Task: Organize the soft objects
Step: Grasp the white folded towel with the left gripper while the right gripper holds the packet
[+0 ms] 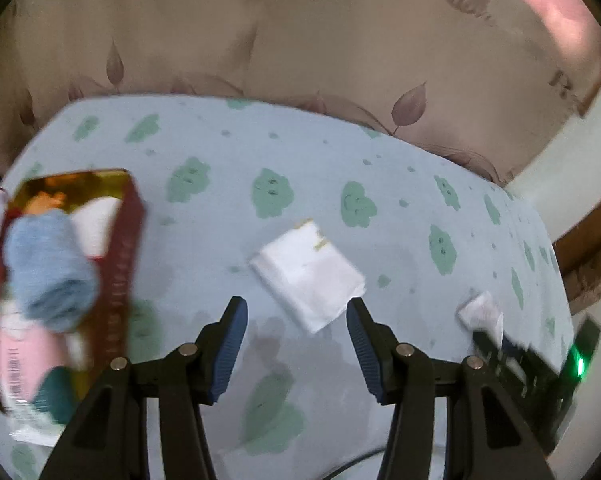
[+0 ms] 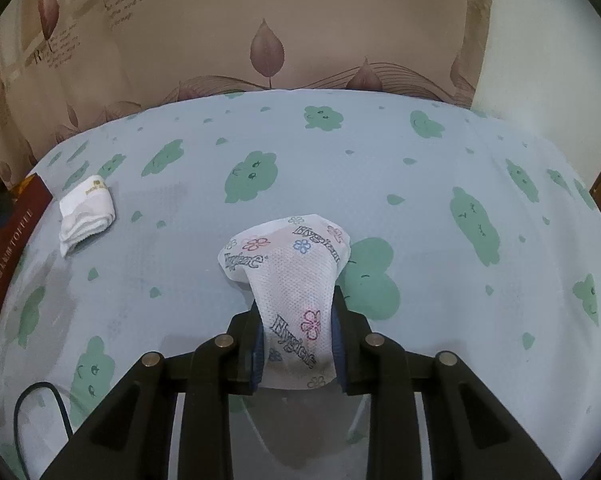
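The work surface was a bed or table covered by a pale blue sheet (image 2: 380, 184) printed with green cloud figures, backed by a beige curtain (image 2: 300, 20) with leaf motifs.

Right gripper (image 2: 298, 344): jaws drawn in close and clamped on a white mesh packet (image 2: 296, 280) bearing flower prints and the word "Hygienic". The packet's lower part sat between the blue pads; its upper part stood out beyond the fingertips and folded over, above the sheet.

Left gripper (image 1: 296, 320): jaws stood wide apart with nothing between them — the pads touched no object. Just ahead of the fingertips a folded white cloth (image 1: 308, 274) lay flat on the sheet, apart from both pads.

At the left edge of the left wrist view stood a dark red box (image 1: 120, 264) with a gold interior, holding a light blue rolled cloth (image 1: 50, 268), a pink packet (image 1: 18, 360) and other items too blurred to identify. The same box edge appeared at far left in the right wrist view, with the folded cloth lying beside it on the sheet.

A black cable (image 2: 40, 408) lay at lower left of the right wrist view
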`<state>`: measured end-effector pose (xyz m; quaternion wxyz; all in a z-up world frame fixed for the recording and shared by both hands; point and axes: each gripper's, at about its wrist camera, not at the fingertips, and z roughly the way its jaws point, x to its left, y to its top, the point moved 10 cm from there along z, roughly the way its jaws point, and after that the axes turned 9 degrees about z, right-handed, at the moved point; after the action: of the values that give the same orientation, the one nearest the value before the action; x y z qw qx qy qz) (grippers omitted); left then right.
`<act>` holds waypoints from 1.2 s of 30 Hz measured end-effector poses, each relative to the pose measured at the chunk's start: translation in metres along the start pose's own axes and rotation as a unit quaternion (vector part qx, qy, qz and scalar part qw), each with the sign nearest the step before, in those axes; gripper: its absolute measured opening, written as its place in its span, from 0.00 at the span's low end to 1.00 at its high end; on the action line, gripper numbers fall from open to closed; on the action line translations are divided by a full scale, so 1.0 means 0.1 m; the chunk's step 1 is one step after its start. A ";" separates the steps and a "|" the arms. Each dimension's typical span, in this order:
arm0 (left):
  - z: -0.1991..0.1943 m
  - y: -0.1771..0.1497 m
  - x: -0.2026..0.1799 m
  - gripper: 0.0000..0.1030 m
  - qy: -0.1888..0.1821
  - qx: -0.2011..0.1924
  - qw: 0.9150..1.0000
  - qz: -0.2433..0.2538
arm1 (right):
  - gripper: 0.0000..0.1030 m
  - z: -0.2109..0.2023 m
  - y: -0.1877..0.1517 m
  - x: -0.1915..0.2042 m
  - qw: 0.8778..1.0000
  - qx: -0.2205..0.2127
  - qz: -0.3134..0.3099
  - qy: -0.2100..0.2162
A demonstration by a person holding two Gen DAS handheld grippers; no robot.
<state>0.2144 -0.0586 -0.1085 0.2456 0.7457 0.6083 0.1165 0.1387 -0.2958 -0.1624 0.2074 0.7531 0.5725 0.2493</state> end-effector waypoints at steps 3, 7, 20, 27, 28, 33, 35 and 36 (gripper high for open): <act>0.26 0.10 -0.08 0.51 0.002 0.013 0.999 -0.040 | 0.26 0.00 0.00 0.01 1.000 0.000 -0.003 -0.002; 0.56 0.20 -0.19 0.51 0.019 0.026 0.998 -0.052 | 0.26 0.00 0.00 0.00 1.000 0.001 -0.001 0.001; 0.90 0.20 -0.29 0.38 0.075 0.014 0.997 0.010 | 0.30 0.00 0.00 0.00 1.000 0.003 0.005 0.014; 0.76 0.10 -0.27 0.17 0.071 0.006 0.995 0.066 | 0.30 0.00 0.00 0.00 1.000 0.003 0.003 0.012; 0.73 0.07 -0.28 0.17 0.069 0.006 0.995 0.071 | 0.30 0.00 0.00 0.00 1.000 0.002 0.002 0.011; 0.57 -0.06 -0.34 0.17 0.060 0.010 0.993 0.103 | 0.30 0.00 0.00 0.00 1.000 0.002 -0.002 0.005; 0.50 -0.09 -0.34 0.17 0.061 0.010 0.992 0.107 | 0.30 0.01 -0.01 0.00 1.000 0.002 -0.004 0.003; 0.46 -0.10 -0.35 0.17 0.059 0.009 0.992 0.108 | 0.30 0.01 0.00 0.00 1.000 0.002 -0.005 0.002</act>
<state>0.2193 -0.1007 -0.1481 0.1886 0.8012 0.5385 0.1807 0.1388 -0.2952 -0.1630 0.2058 0.7501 0.5772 0.2486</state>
